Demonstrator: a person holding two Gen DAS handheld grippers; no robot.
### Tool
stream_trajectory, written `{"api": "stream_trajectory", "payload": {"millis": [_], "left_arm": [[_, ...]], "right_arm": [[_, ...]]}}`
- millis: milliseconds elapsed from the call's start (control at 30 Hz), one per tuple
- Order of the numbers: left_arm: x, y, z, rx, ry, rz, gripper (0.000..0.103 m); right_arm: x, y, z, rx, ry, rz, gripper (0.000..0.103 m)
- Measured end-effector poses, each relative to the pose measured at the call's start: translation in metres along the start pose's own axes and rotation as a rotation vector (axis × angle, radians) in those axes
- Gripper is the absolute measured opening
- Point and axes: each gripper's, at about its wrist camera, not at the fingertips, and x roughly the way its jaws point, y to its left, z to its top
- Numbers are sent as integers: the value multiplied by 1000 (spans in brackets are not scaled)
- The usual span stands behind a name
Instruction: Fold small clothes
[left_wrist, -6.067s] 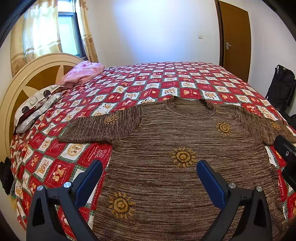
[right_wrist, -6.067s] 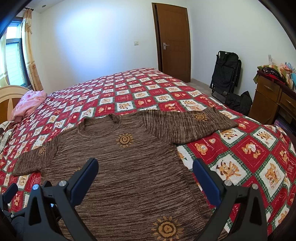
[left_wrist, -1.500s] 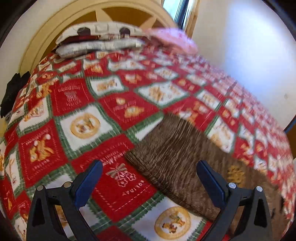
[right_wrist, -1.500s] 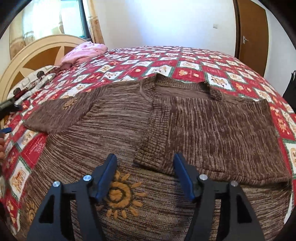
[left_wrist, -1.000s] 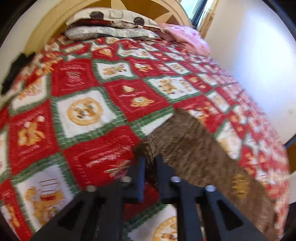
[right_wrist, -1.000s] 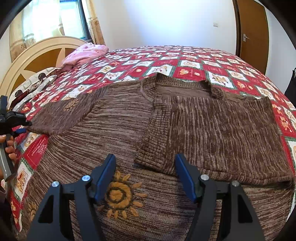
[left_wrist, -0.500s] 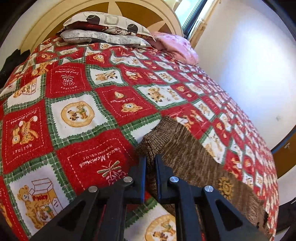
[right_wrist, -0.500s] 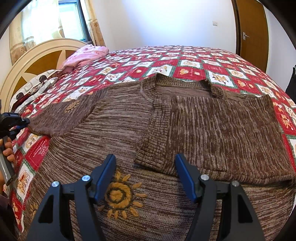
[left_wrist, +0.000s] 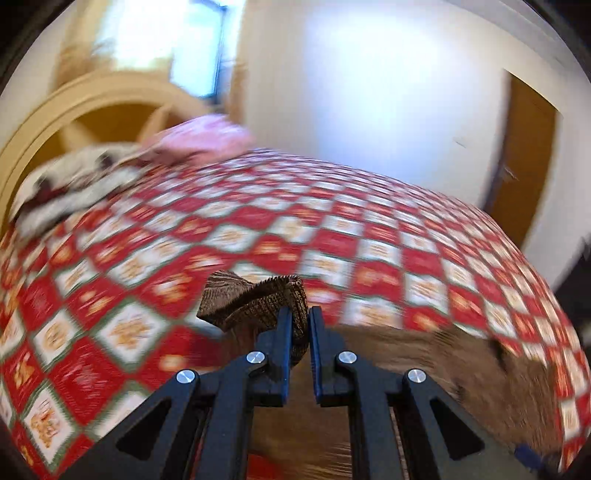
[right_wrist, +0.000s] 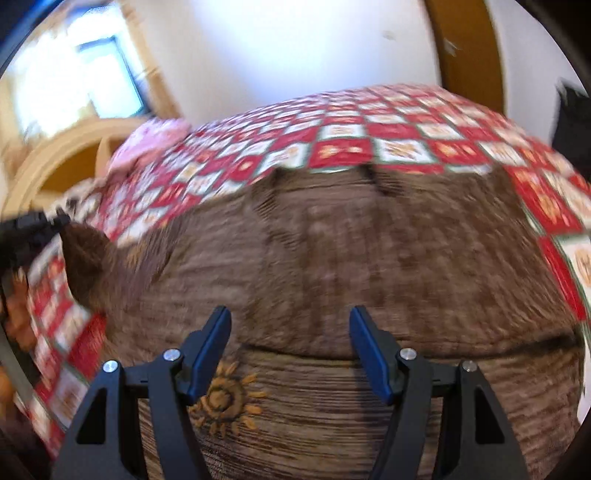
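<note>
While the left gripper pinches the cuff of the sweater's unfolded sleeve above the quilt's headboard-side edge, the other sleeve seems, through blur, already folded across the chest. Right gripper hovers wide, empty; body folds remain.

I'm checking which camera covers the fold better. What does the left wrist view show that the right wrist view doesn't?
Only the left wrist view shows the left hand-held gripper up close, shut on the ribbed sleeve cuff.

Only the right wrist view shows the right hand-held gripper open over the sweater, the sun motif and the sleeve already folded across the chest.

Both show the red patchwork quilt, the pink pillow, the headboard and the door.
</note>
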Motion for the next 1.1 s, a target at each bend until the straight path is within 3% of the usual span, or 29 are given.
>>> {"api": "stream_trajectory", "payload": {"millis": [200,333,500,700,867,933,1100], "left_arm": [[-15,-104,-47,204,32,-163,9],[-6,-138,-81,277,97,-180,9],[5,-129,-97,243,161,-193,9],[2,-110,-99,199,222,-299,11],[-12,-94,-109,215,310,-338,12],[-20,-82,-112,228,302,-332,12],[-13,-33,-98,125,243,-185,12]], "right_arm": [[-28,-52,18,144,-69,-102,71],[-24,-74,11,225,-51,-96,72],[-16,-77,7,229,-22,-84,72],[-12,-66,28,220,16,31,73],[-5,-22,55,-2,-6,-3,73],[-1,-6,62,-61,2,-9,73],[8,18,41,-107,55,31,73]]}}
